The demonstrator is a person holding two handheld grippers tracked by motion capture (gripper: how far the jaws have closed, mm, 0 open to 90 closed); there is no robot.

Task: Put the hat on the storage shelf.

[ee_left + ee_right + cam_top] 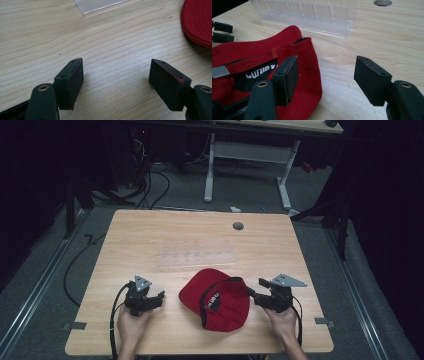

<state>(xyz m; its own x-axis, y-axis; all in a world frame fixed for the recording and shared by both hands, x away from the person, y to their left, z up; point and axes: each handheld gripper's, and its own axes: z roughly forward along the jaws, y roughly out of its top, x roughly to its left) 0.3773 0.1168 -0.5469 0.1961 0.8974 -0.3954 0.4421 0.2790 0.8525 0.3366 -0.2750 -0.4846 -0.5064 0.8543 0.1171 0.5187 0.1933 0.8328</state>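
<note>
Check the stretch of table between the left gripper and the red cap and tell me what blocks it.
Nothing visible blocks it. Bare wood lies between the open left gripper and the red cap. The clear plastic rack sits farther back on the table, off that line. The right gripper is at the cap's far side.

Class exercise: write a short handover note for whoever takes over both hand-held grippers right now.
Left hand-held gripper: open, empty, low over the table left of the red cap.
Right hand-held gripper: open, at the cap's right edge, nothing pinched.
Cap: upside down near the front edge, clear plastic rack behind it.
Done: nothing certain.
Left: probably regrip the cap; its destination is unclear.
</note>
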